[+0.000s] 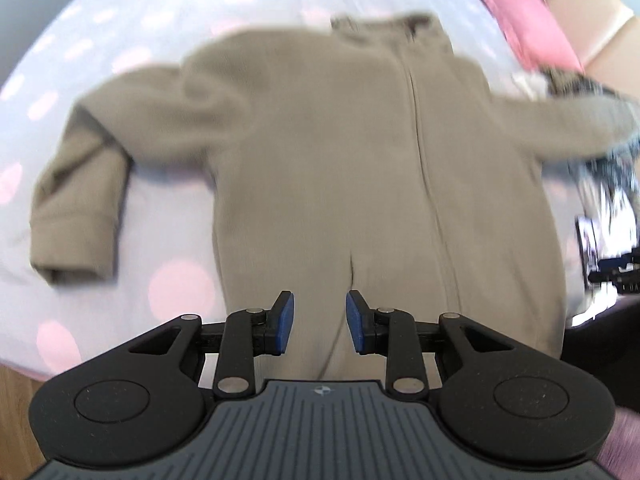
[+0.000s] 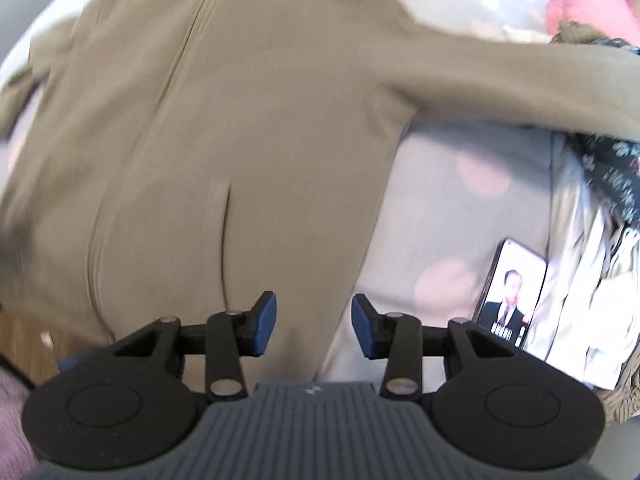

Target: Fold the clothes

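Observation:
A tan zip-up fleece jacket lies spread flat on the bed, front up, collar far from me and both sleeves out to the sides. It also fills the right wrist view. My left gripper is open and empty, above the jacket's bottom hem near its middle. My right gripper is open and empty, over the hem's right corner where the jacket meets the sheet.
The bed sheet is pale with pink dots. A pink pillow lies at the far right. A phone with a lit screen lies on the bed to the right, next to a heap of other clothes. Wooden floor shows below the bed edge.

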The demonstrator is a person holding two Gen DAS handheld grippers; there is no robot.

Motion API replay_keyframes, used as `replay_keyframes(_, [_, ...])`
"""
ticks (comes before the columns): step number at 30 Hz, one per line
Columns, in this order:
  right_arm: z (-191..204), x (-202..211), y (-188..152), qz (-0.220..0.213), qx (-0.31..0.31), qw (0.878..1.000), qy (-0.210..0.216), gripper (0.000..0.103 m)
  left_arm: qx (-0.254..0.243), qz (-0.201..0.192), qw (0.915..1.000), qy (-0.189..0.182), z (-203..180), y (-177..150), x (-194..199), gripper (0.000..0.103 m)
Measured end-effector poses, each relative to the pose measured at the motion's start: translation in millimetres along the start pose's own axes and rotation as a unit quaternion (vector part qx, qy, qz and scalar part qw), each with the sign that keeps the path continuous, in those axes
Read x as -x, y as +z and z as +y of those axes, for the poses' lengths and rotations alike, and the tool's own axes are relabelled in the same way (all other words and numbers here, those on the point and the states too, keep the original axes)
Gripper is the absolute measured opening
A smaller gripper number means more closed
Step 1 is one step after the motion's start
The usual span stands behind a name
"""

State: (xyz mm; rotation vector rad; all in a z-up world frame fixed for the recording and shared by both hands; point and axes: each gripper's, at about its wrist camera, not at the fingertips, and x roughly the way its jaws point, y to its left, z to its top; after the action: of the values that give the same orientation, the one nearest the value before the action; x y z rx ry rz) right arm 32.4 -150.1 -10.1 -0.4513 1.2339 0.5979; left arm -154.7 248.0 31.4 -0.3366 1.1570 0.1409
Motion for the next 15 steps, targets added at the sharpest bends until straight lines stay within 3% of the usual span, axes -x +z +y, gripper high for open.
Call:
replay_keyframes(6, [-16.0, 8.1, 24.2, -0.032, -0.043, 0.999, 0.011, 0.05, 0.0, -0.044, 0.9989, -0.014, -3.5, 53.5, -6.7, 0.029])
replay_keyframes(9, [-21.2, -16.1, 24.7, -0.045, -0.052, 0.998, 0.01, 0.051, -0.015, -0.064, 0.9977, -0.019, -4.3, 83.7, -24.4, 0.042])
replay_keyframes(15, [-36.5, -52.0, 93.3, -0.082, -0.056, 0.995, 0.016, 0.054, -0.025, -0.089, 0.9954, -0.026, -14.7, 154.0, -56.9, 0.047])
